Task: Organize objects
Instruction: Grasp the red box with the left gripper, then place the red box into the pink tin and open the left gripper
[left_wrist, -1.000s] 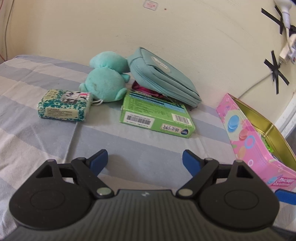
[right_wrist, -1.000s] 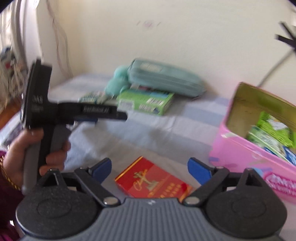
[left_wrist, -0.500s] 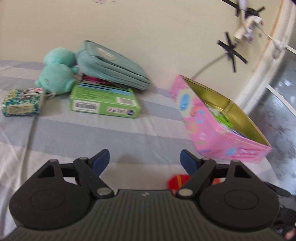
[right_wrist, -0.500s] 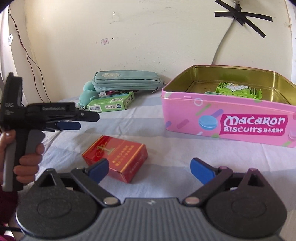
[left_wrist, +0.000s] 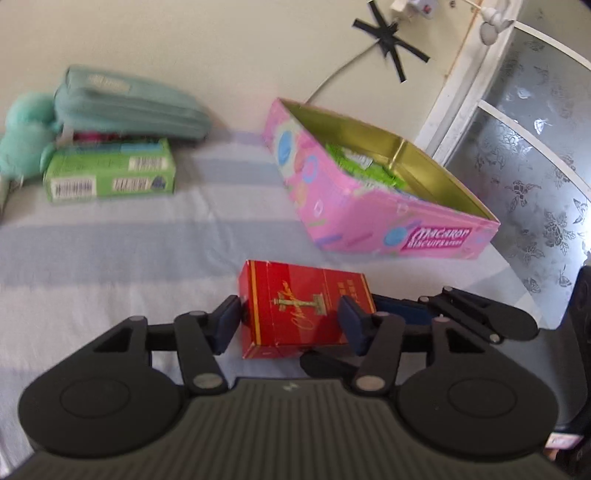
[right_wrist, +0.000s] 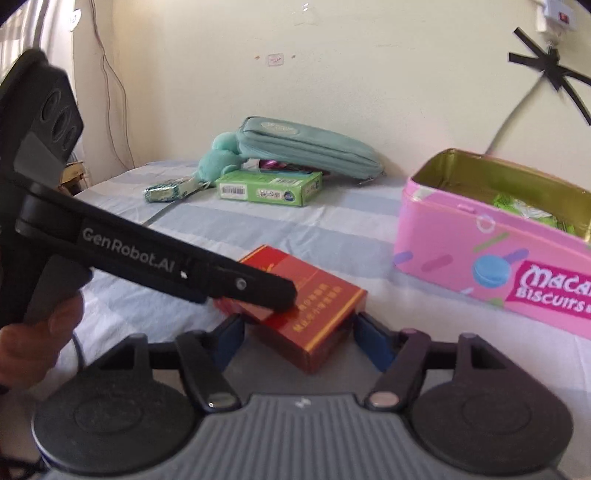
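Both claws have just been closing around the red box (left_wrist: 301, 306) lying on the striped bed (left_wrist: 110, 251) near the pink tin (left_wrist: 373, 206). The left claw (left_wrist: 290, 323) pinches it; the right claw (right_wrist: 299, 339) brackets it, apparently not yet touching. Green packets (left_wrist: 365, 170) are already in the tin; the green box (left_wrist: 110, 175), pouch (left_wrist: 125, 107) and plush (left_wrist: 26, 144) wait by the wall.

cream wall (right_wrist: 369, 74), frosted window (left_wrist: 535, 166), striped bedsheet (left_wrist: 110, 251)
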